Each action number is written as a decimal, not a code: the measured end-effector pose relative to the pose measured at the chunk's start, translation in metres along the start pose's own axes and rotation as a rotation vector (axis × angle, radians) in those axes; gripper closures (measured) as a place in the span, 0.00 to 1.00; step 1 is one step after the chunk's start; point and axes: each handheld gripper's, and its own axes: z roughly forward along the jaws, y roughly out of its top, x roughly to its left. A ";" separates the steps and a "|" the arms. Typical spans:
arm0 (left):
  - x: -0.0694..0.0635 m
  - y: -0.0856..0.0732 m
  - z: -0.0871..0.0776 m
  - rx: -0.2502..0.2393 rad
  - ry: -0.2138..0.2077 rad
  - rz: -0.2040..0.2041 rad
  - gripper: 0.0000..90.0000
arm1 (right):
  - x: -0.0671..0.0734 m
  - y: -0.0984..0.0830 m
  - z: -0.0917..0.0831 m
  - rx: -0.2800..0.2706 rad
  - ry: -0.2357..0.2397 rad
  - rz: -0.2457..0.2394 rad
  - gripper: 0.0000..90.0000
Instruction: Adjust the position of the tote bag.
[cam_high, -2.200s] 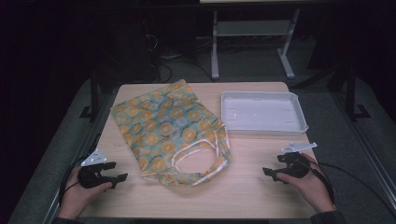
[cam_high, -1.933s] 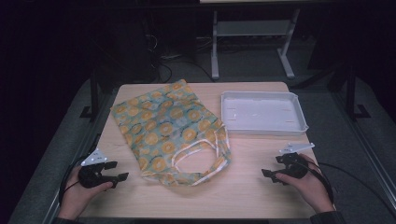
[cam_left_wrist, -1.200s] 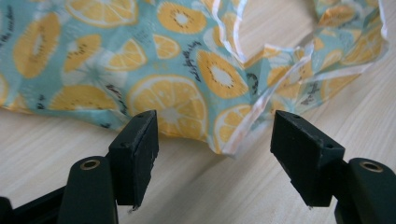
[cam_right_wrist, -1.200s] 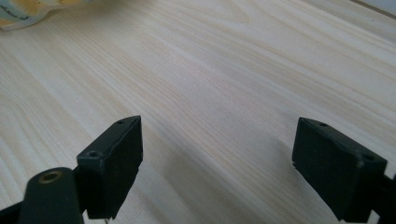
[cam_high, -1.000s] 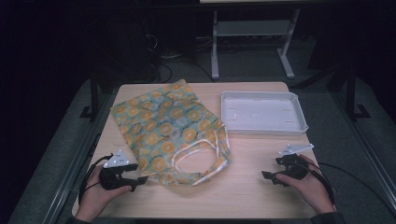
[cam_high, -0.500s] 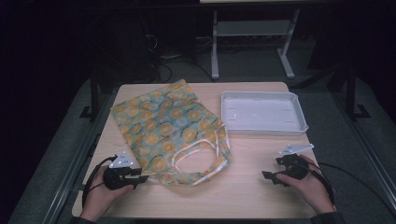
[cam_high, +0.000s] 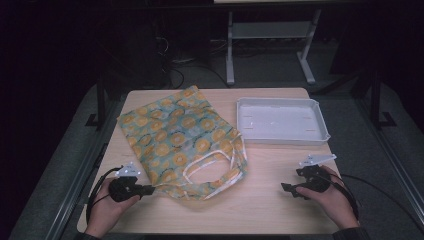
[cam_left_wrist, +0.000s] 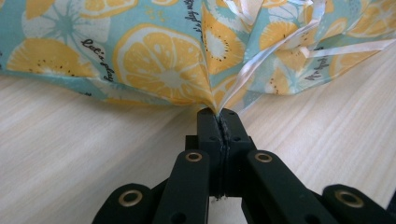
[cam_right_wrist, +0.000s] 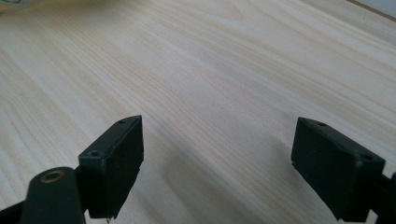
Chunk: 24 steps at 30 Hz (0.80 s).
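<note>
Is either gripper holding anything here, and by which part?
The left gripper pinches the lemon-print bag at its near edge; the right gripper is open, holding nothing.

High view overlooks the table; gripper views skim it closely.

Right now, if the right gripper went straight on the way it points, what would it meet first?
Probably bare table; the right gripper points toward the lemon-print tote bag, which lies further along.
</note>
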 end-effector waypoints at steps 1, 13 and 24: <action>0.000 0.000 0.000 0.000 0.000 0.000 0.99 | 0.000 0.000 0.000 0.000 0.000 0.000 0.18; 0.019 -0.018 -0.021 -0.025 0.048 -0.079 0.99 | 0.005 0.004 0.002 -0.005 0.000 -0.031 0.19; 0.032 -0.036 -0.035 -0.031 0.106 -0.140 0.99 | 0.024 0.031 0.015 -0.021 0.082 -0.096 0.21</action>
